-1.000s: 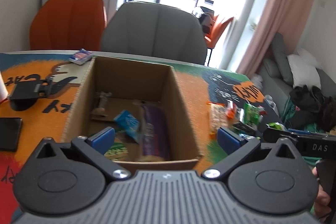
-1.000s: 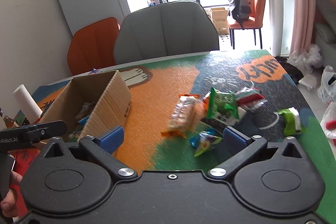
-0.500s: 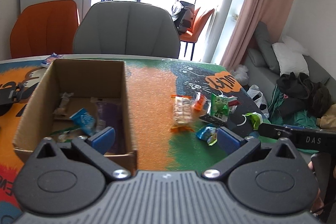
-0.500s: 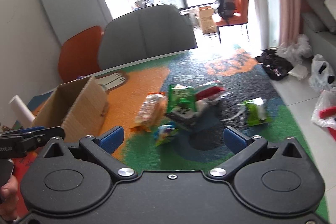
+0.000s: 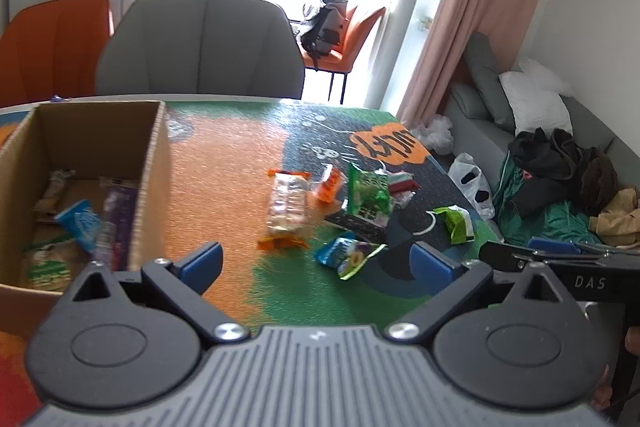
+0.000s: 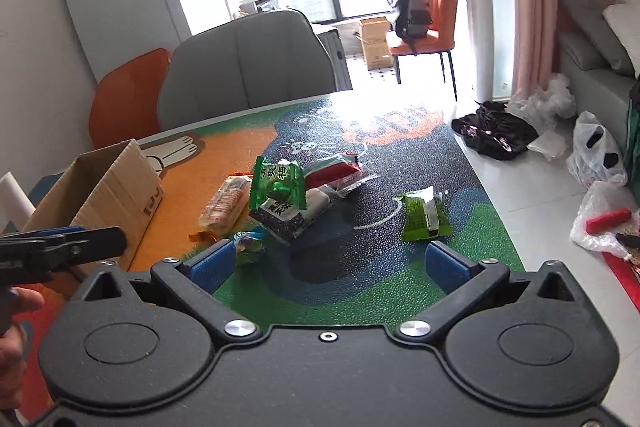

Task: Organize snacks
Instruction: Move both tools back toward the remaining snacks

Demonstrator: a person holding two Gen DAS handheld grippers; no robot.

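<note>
Lettering "DAS" on right gripper (image 5: 532, 253) — fingers apart, empty.

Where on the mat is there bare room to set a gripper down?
Bare orange mat lies between the cardboard box and the long cracker pack. The green strip before the right gripper is free. The snack pile is crowded.

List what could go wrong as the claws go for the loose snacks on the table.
1. The green packet leans on the black-and-white packet; gripping one may drag the other.
2. The lone green packet lies near the table edge; a nudge might push it off.
3. Both claws, left and right, face one pile and could collide.
</note>
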